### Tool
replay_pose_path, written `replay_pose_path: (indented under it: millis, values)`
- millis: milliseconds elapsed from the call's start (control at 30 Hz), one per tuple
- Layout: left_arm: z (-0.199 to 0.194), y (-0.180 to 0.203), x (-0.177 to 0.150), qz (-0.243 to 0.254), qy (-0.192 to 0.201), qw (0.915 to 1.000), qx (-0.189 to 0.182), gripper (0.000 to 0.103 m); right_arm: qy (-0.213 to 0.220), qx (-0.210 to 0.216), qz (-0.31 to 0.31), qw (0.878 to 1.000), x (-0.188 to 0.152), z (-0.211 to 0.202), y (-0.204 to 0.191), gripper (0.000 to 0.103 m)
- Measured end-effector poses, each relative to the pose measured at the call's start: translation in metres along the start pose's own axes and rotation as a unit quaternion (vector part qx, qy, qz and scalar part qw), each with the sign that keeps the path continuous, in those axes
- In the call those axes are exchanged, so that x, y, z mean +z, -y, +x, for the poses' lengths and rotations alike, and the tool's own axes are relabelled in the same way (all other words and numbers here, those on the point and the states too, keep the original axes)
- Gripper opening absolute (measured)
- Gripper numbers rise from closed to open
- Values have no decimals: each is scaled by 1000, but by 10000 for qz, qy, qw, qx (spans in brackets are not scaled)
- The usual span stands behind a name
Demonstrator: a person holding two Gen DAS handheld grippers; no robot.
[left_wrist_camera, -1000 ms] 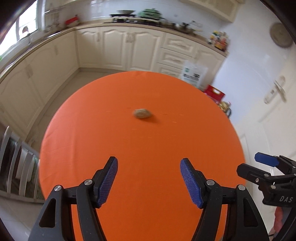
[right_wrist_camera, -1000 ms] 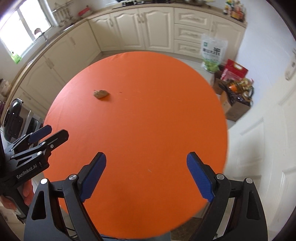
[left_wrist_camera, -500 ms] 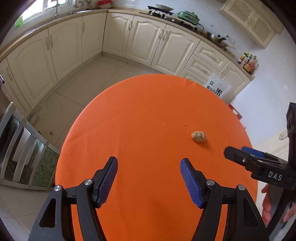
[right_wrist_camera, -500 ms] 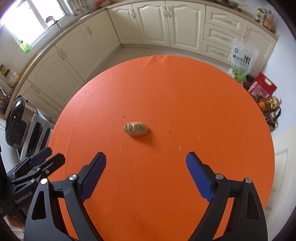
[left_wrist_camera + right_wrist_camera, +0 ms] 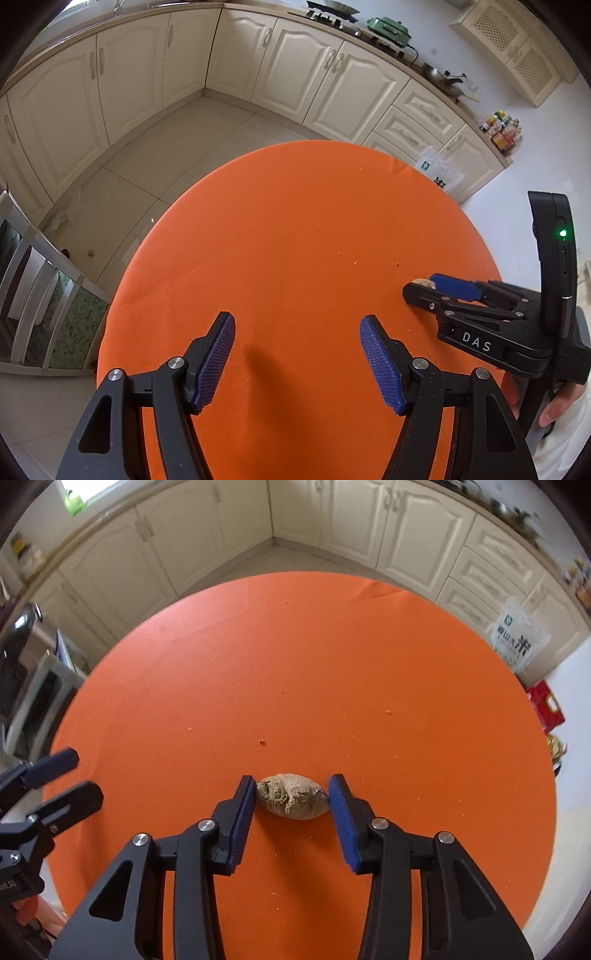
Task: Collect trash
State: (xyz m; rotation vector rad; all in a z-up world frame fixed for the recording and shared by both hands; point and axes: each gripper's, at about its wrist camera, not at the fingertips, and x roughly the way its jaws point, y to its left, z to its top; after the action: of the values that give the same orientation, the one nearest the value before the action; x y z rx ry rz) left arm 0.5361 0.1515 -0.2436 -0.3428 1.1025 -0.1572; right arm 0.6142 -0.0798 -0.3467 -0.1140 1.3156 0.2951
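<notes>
The right gripper (image 5: 291,797) has just been closing its jaws, and a crumpled brown lump of trash (image 5: 291,795) now sits between the blue pads (image 5: 341,805) at lower centre of the right wrist view. Both pads meet the lump's ends, so the jaws are clamped on it while it rests on the orange table (image 5: 295,672). Half a second ago the jaws stood far wider and the lump lay ahead of them, above and left of centre.

In the left wrist view the left gripper (image 5: 297,354) holds its jaws apart with only bare orange table (image 5: 295,229) between them; the gap matches the earlier frames. At mid right the right gripper (image 5: 424,290) is seen side-on, its body lettered "DAS", with a sliver of the trash (image 5: 424,283) showing at its tip. A green light (image 5: 563,233) glows on the upright black part behind it, and a hand (image 5: 554,410) shows at lower right.

Small crumbs (image 5: 262,742) dot the cloth. A white bag (image 5: 517,642) with large printed characters leans against cream cabinets (image 5: 406,528) at upper right of the right wrist view, a red box (image 5: 546,705) below it. The left gripper (image 5: 55,779) enters at the left edge, lettering on its body cut off by the frame edge.
</notes>
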Motion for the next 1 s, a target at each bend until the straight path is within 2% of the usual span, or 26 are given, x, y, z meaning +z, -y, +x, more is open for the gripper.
replay_pose_path:
  millis: [133, 233, 400, 500, 667, 767, 933, 1000]
  values:
    - [-1, 4, 0, -41, 15, 10000, 5, 66, -1, -39, -45, 10000, -6, -1, -2, 40]
    - [-4, 11, -2, -11, 23, 10000, 38, 66, -66, 98, 87, 9999, -13, -4, 3, 40]
    - [-11, 39, -24, 188, 50, 9996, 208, 66, -163, 255, 287, 9991, -35, -17, 18, 40]
    - [-14, 51, -43, 252, -126, 9995, 115, 66, -278, 301, 427, 9982, -61, -29, 22, 40]
    - [-29, 70, -71, 454, -202, 9987, 121, 66, -396, 185, 525, 9977, -111, -50, 19, 40]
    - [-40, 81, -87, 570, -244, 9980, 147, 66, -420, 255, 578, 9971, -142, -63, 16, 40]
    - [-53, 104, -112, 738, -341, 9965, 179, 66, -566, 183, 580, 9965, -170, -79, 12, 43]
    - [-58, 113, -117, 781, -330, 9962, 188, 66, -493, 231, 646, 9964, -176, -87, 16, 47]
